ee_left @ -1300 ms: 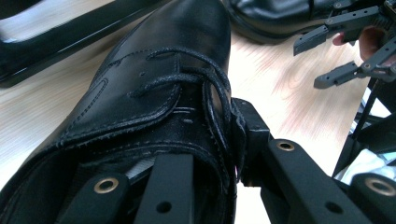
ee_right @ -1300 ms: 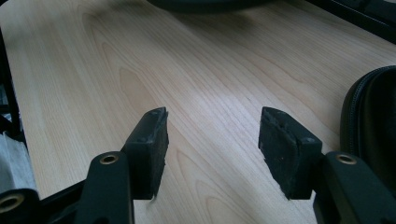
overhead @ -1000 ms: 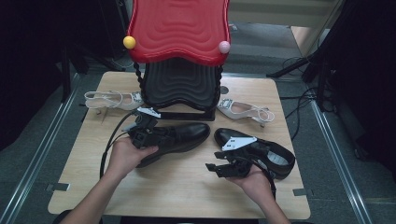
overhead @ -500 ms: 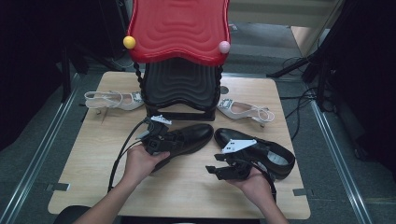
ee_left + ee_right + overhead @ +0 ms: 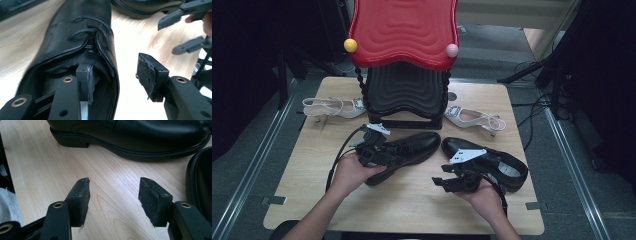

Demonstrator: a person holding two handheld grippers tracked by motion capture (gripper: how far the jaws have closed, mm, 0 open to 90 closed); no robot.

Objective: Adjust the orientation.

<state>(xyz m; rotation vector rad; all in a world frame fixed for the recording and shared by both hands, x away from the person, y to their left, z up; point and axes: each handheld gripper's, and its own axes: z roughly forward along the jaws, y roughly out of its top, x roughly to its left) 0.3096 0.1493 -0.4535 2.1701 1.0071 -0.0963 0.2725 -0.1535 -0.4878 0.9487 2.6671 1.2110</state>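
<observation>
Two black leather lace-up shoes lie on the wooden table (image 5: 412,210). At the heel end of the left shoe (image 5: 412,147) is my left gripper (image 5: 384,156). In the left gripper view one pad sits inside the shoe's (image 5: 75,37) opening, and the other stands well clear outside its side wall. The left gripper's (image 5: 115,68) jaws have just been opening and no longer pinch the leather. My right gripper (image 5: 443,182) rests open beside the right shoe (image 5: 502,162). Bare wood lies between its pads in the right gripper (image 5: 113,185) view.
A red wavy panel (image 5: 404,35) on a black ribbed base (image 5: 404,95) stands at the table's back, with a yellow ball (image 5: 350,45) and a pink ball (image 5: 452,50) at its corners. White heeled sandals lie to its left (image 5: 332,106) and right (image 5: 474,119).
My left gripper's jaws have spread apart off the left shoe's collar. That hand and the shoe have shifted slightly to the right. The right hand has kept still.
</observation>
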